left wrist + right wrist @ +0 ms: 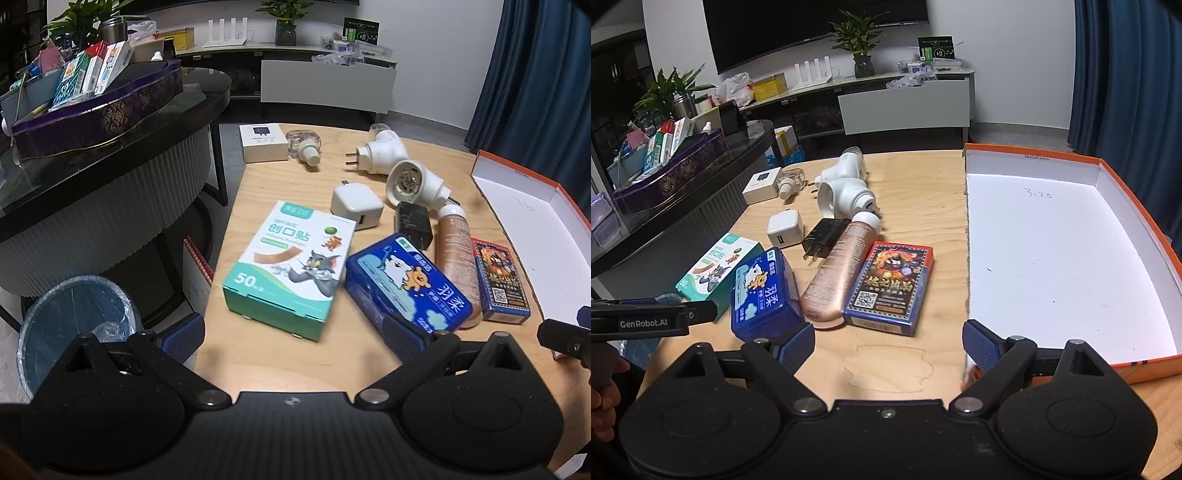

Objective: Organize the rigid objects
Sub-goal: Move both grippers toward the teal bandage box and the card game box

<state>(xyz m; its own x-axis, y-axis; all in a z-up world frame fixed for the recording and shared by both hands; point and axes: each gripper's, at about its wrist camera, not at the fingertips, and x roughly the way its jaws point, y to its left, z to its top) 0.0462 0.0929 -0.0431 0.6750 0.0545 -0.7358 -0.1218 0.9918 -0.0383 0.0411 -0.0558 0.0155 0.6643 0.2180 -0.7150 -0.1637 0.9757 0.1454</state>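
Note:
On the wooden table (pixel 280 177) lie a teal and white bandage box (pixel 288 266), a blue tin (pixel 406 284), a copper tube (pixel 456 254), a card pack (pixel 500 280), a white charger (pixel 356 206), a black adapter (pixel 413 221), two white plug-in devices (pixel 413 181) and a small white box (pixel 262 142). My left gripper (pixel 291 336) is open, low, just short of the bandage box. An orange-edged white tray (pixel 1052 251) lies empty on the right. My right gripper (pixel 888 345) is open above bare wood in front of the card pack (pixel 890 288).
A dark round side table (pixel 110 162) at the left carries a purple tray (pixel 99 114) of boxes. A lined bin (pixel 74 314) stands on the floor at the near left. A TV bench (pixel 905 103) and blue curtains (pixel 1126 74) are behind.

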